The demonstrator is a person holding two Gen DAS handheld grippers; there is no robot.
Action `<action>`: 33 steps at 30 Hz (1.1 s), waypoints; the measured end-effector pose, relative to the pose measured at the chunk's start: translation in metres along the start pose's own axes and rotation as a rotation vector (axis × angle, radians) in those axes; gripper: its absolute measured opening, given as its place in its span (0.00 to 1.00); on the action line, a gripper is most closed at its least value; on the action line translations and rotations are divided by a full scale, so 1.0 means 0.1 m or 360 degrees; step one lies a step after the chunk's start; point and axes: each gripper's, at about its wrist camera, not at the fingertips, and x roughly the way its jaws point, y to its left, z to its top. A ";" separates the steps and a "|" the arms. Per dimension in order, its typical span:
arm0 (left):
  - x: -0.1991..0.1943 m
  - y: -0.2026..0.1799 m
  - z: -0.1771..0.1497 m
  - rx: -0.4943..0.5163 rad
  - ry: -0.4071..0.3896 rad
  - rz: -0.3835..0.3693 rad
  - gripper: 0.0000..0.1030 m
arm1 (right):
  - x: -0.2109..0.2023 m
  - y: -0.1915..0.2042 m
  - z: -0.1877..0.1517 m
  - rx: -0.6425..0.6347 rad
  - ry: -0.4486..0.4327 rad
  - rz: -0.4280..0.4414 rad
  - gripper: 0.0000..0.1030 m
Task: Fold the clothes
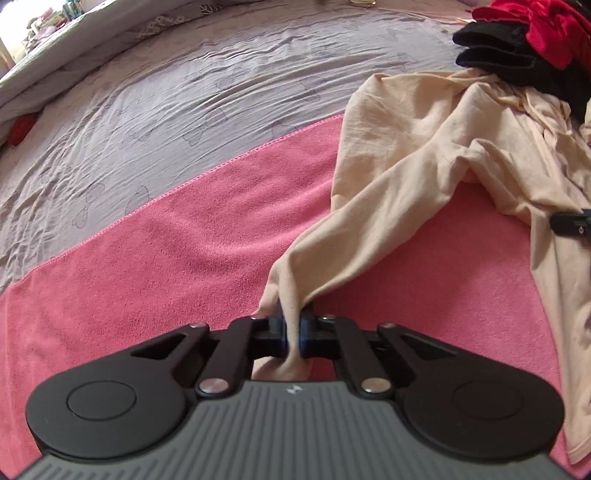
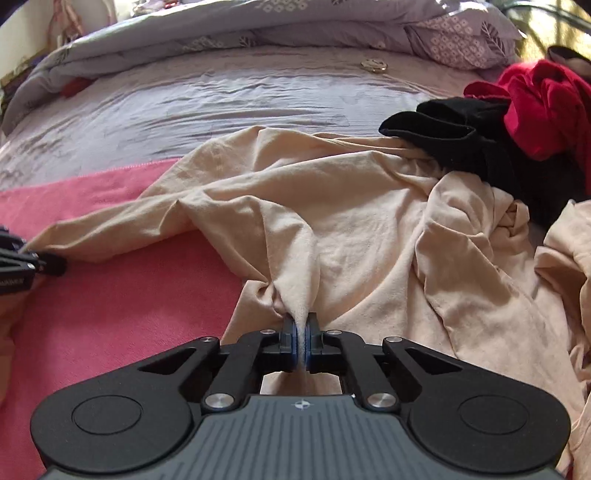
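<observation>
Bright daylight throughout, coming from the far left, where a window patch (image 1: pixel 22 33) is blown out to white in the left wrist view. Soft, low-contrast shadows in the creases of the sheet (image 1: pixel 192 96). Slight sheen on the metal pins and black plastic near the bottom edge. Strong fisheye bending: bed edge and pink towel (image 1: pixel 166 258) curved into arcs, corners darkened to black. Sharp in the middle; softer and a little smeared toward the far quilt (image 2: pixel 258 22). Red cloth (image 2: pixel 546 107) heavily saturated, black cloth (image 2: pixel 454 129) nearly without detail.
</observation>
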 end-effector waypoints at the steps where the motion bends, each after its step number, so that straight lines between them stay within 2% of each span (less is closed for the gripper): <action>1: -0.05 0.04 0.02 -0.0029 -0.0024 -0.0015 0.02 | -0.04 -0.01 0.03 0.0041 0.0029 0.0060 0.05; 4: -0.29 0.20 0.06 -0.0121 -0.0123 -0.0071 0.02 | -0.11 -0.02 0.10 0.0151 0.0128 0.0296 0.05; 6: -0.47 0.33 0.06 -0.0167 -0.0186 -0.0104 0.02 | -0.17 0.10 0.14 0.0139 0.0152 0.0416 0.05; 10: -0.78 0.60 0.02 -0.0209 -0.0278 -0.0051 0.03 | -0.31 0.37 0.22 0.0104 0.0195 0.0651 0.05; 11: -0.87 0.69 0.00 -0.0231 -0.0302 -0.0022 0.03 | -0.34 0.44 0.23 0.0101 0.0206 0.0712 0.05; 14: -1.21 1.06 -0.09 -0.0355 -0.0396 0.0103 0.02 | -0.45 0.77 0.25 0.0106 0.0276 0.1033 0.05; 17: -1.56 1.59 -0.30 -0.0537 -0.0453 0.0240 0.02 | -0.64 1.33 0.20 -0.0011 0.0356 0.1286 0.05; 20: -1.91 2.03 -0.58 -0.0599 -0.0435 0.0421 0.03 | -0.82 1.92 0.07 -0.0127 0.0402 0.1474 0.05; 22: -2.09 2.33 -0.84 -0.0602 -0.0352 0.0547 0.10 | -0.96 2.36 -0.04 -0.0246 0.0415 0.1559 0.09; 23: -2.14 2.46 -0.98 -0.0614 -0.0296 0.0602 0.13 | -0.98 2.50 -0.10 -0.0254 0.0424 0.1563 0.15; 25: -2.19 2.70 -1.26 -0.0674 -0.0157 0.0645 0.26 | -1.02 2.76 -0.21 -0.0259 0.0444 0.1561 0.41; 26: -2.20 2.77 -1.41 -0.0707 -0.0098 0.0653 0.40 | -1.04 2.79 -0.25 -0.0231 0.0411 0.1529 0.62; 27: -2.21 2.82 -1.56 -0.0738 -0.0048 0.0661 0.46 | -1.07 2.80 -0.29 -0.0199 0.0373 0.1492 0.74; 29: -2.23 2.83 -1.81 -0.0778 0.0018 0.0657 0.48 | -1.17 2.69 -0.36 -0.0151 0.0216 0.1300 0.77; 30: -2.23 2.80 -1.92 -0.0797 0.0043 0.0635 0.52 | -1.23 2.60 -0.38 -0.0143 0.0136 0.1184 0.83; 31: -2.23 2.72 -2.01 -0.0819 0.0062 0.0581 0.54 | -1.26 2.50 -0.42 -0.0175 0.0056 0.1031 0.87; 32: -2.22 2.62 -2.10 -0.0846 0.0077 0.0489 0.58 | -1.29 2.39 -0.45 -0.0210 -0.0023 0.0874 0.95; 33: -2.21 2.49 -2.17 -0.0867 0.0099 0.0369 0.64 | -1.28 2.27 -0.52 -0.0263 -0.0101 0.0684 0.98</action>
